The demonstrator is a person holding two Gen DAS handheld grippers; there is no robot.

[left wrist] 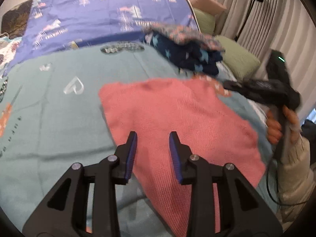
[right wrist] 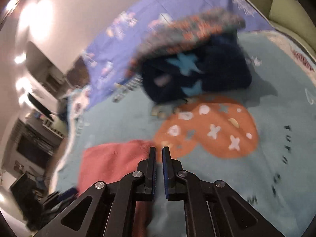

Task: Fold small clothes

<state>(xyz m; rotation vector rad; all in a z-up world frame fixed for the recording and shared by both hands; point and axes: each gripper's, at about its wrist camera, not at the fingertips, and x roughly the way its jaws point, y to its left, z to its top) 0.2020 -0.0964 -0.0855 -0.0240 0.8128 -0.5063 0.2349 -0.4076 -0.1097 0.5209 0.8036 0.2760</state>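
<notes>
A teal bedspread (left wrist: 59, 118) covers the bed; the left tongs (left wrist: 153, 138) gape wide above a pink cloth (left wrist: 177, 118) lying flat. In the blurred right view, the right tongs (right wrist: 159, 150) seem narrowly parted, empty, by the cloth's corner, near a navy starred garment (right wrist: 197, 75).

You have a salmon-pink knit cloth (left wrist: 177, 122) with a fine woven texture lying on a pale teal bedspread (left wrist: 59, 108) that carries white heart outlines and dark lettering. Your right wrist view shows an orange heart patch (right wrist: 209, 128) on that bedspread, dotted with white stars, crosses and rings. Behind sits a navy garment (left wrist: 187, 57) scattered with light blue stars, topped by a grey piece (right wrist: 187, 29) with an orange-red print, too blurred to read. The far sheet (left wrist: 98, 13) is periwinkle blue with white and pink motifs. Your pillows (left wrist: 239, 59) are sage green. Your gripper pads (left wrist: 132, 156) are blue on black fingers.
</notes>
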